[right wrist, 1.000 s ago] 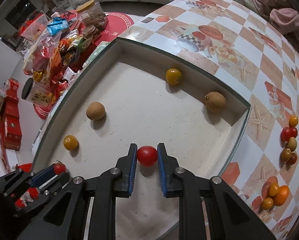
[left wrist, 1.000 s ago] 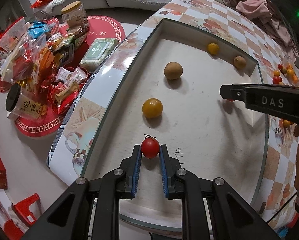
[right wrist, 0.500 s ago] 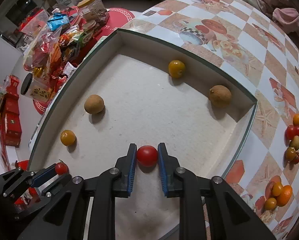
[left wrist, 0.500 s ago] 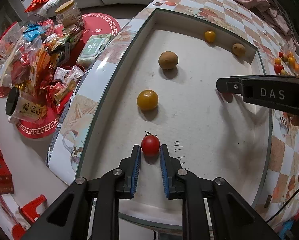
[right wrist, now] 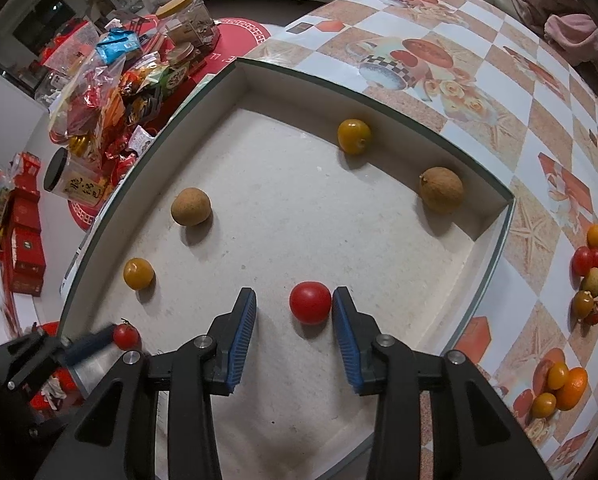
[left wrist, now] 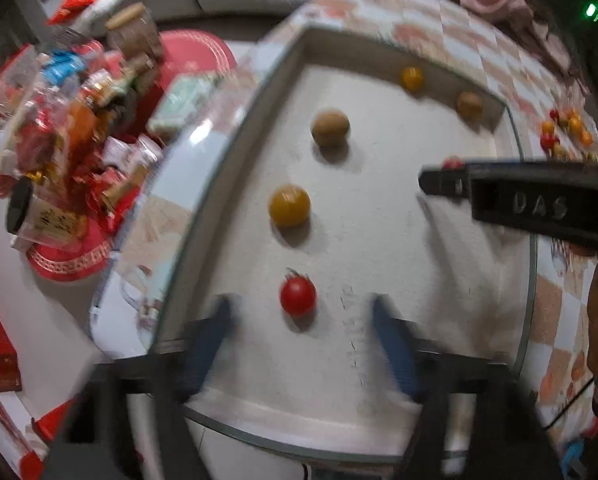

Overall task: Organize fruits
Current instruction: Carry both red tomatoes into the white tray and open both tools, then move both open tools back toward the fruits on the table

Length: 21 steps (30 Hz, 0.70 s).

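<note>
Tomatoes freed: left gripper [left wrist: 299, 316] and right gripper [right wrist: 295, 312], jaws just opened, straddle small round red tomatoes [left wrist: 297, 297] [right wrist: 310, 302] in shallow white tray [right wrist: 495, 248]; a nudge could roll them.

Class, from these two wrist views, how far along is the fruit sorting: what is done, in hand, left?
Done: six fruits lie in the tray, in red, yellow and brown pairs. In hand: nothing; the left gripper and right gripper have just been opening, each with a red tomato lying free between its jaws. Left: the loose fruit pile on the tablecloth.
</note>
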### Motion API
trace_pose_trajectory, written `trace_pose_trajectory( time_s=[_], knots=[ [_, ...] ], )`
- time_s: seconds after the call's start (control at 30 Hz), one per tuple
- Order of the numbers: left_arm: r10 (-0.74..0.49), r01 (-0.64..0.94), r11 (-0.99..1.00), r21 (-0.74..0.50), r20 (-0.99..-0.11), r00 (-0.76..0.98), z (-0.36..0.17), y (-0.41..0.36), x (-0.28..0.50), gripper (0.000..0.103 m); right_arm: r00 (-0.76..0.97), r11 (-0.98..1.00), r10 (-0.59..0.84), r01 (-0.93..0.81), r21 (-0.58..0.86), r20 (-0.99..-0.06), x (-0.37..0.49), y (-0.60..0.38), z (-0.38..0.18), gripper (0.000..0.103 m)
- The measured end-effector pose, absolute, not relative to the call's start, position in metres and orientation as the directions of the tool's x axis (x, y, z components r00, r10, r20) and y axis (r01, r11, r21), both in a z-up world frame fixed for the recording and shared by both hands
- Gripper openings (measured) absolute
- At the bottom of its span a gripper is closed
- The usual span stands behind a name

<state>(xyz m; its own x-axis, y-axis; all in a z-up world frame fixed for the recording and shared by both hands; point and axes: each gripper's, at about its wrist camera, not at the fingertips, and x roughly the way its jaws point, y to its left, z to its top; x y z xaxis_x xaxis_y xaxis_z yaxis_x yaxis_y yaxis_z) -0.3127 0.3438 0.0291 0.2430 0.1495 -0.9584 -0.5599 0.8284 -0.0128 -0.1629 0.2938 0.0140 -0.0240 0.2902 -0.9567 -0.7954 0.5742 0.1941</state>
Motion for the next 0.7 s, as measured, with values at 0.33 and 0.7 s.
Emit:
trace_pose_trajectory(
  time_s=[0.33, 0.7],
  knots=[
    [0.159, -0.517, 0.856, 0.023, -0.963, 0.22, 0.033, 0.337, -0.303, 0.078, -0.035, 0.583, 0.314, -0.782, 0.221, -0.949, -0.159, 0.291, 0.023, 0.074],
    [0.149, -0.436, 0.899, 0.029, -0.958, 0.243, 0.053, 0.31, -0.274, 0.078, 0.009, 0.64, 0.402, -0.717, 0.274, -0.916, -0.138, 0.259, 0.059, 0.082]
  ],
)
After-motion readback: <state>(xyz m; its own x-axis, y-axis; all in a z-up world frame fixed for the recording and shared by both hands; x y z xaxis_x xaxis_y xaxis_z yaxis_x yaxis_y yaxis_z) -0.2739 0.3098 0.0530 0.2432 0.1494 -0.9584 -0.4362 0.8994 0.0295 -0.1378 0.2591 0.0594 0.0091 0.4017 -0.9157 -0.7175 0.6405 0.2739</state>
